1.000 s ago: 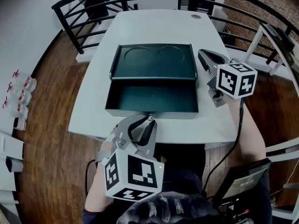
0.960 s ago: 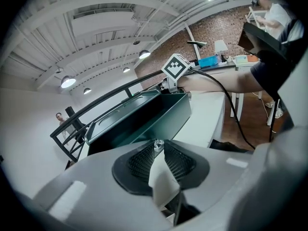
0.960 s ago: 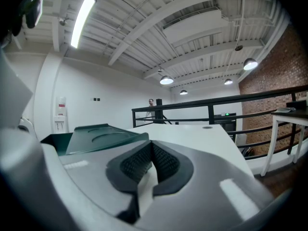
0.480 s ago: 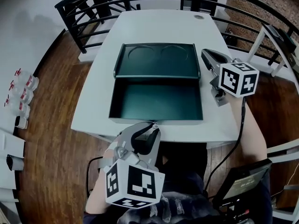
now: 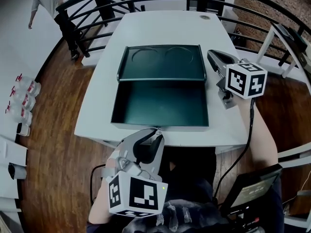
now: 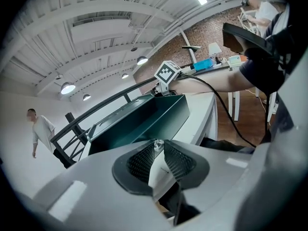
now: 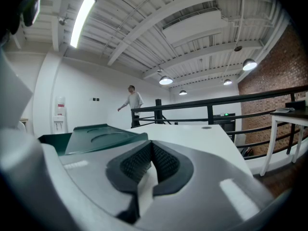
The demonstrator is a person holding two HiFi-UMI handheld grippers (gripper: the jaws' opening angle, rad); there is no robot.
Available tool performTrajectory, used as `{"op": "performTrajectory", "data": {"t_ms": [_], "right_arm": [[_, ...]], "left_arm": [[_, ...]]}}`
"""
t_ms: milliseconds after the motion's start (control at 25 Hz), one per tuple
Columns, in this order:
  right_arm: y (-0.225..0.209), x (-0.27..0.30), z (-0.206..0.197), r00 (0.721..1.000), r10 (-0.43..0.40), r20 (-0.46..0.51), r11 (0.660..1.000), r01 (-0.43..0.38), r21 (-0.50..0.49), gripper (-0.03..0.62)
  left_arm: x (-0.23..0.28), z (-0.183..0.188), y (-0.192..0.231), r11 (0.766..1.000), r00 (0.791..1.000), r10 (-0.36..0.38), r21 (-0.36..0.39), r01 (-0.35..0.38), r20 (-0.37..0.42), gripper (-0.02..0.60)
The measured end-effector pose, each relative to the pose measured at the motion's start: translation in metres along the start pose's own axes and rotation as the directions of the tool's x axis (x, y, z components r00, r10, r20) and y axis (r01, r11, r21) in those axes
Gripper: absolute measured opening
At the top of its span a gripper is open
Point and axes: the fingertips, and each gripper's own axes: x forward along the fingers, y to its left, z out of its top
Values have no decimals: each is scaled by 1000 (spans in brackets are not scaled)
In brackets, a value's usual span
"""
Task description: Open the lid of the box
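Head view dim, muted; white tabletop [image 5: 160,28] the brightest patch ahead of left tool [image 5: 155,131]. Tool views fisheye, corners black. Strip light [image 7: 81,20] glares above right tool [image 7: 152,144]; tool bodies soft-focus up close.

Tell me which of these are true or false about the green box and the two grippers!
1. The box's lid is open and lies flat behind it. True.
2. The box is full of toys. False: its inside is bare.
3. The right gripper grips the lid. False: it sits beside the box, jaws together, holding nothing.
4. A person is out on the floor beyond the table. True.
5. The left gripper is at the table's far end. False: it is by the near edge, in front of the box.
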Motion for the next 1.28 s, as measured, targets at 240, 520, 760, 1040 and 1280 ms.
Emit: {"op": "performTrajectory", "data": {"t_ms": [240, 520, 760, 1040, 1280], "right_arm": [[0, 0, 1, 1000, 0, 1, 1000, 0, -1, 3], [-1, 0, 1, 1000, -1, 0, 1000, 1, -1, 3], [-1, -1, 1, 1000, -1, 3, 1000, 1, -2, 3], [3, -2, 2, 1000, 0, 1, 1000, 0, -3, 3], [4, -3, 3, 1000, 0, -5, 1000, 0, -2, 3]], "left_arm": [[-9, 3, -3, 1000, 999, -7, 19, 6, 33, 64], [-34, 31, -1, 995, 982, -94, 42, 89, 164, 17], [-50, 43, 63, 955, 957, -126, -231, 188, 261, 17], [-38, 28, 142, 886, 930, -208, -344, 310, 303, 17], [-13, 28, 168, 870, 938, -224, -381, 314, 263, 17]]}}
